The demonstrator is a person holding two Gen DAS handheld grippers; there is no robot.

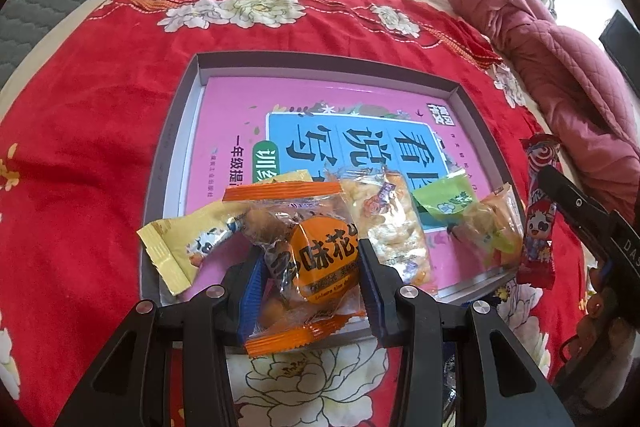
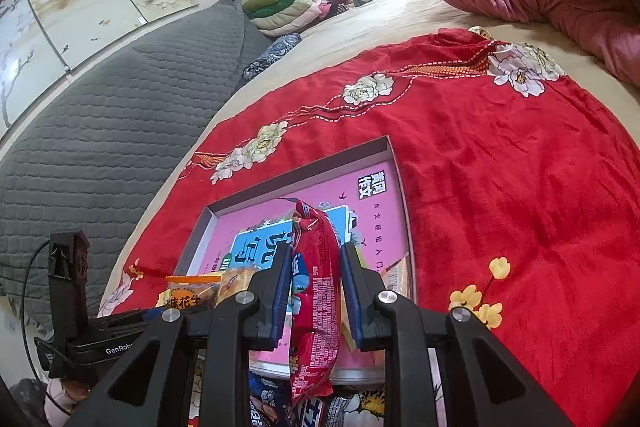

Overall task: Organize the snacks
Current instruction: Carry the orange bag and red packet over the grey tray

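Observation:
A shallow grey box (image 1: 180,131) lined with a pink book lies on the red flowered cloth. Along its near side lie a yellow packet (image 1: 180,251), a clear puffed-snack packet (image 1: 392,223) and a green-topped packet (image 1: 472,215). My left gripper (image 1: 312,267) is shut on an orange-edged peanut packet (image 1: 316,255), held over the box's near edge. My right gripper (image 2: 314,291) is shut on a long red snack stick (image 2: 316,287), which stands upright over the box (image 2: 304,179). In the left wrist view that red stick (image 1: 538,211) hangs by the box's right edge.
A pink quilt (image 1: 560,39) is bundled at the right of the bed, a grey quilted pad (image 2: 100,131) at the left. Folded clothes (image 2: 296,7) lie at the far end. More dark snack packets (image 2: 272,403) lie under the right gripper.

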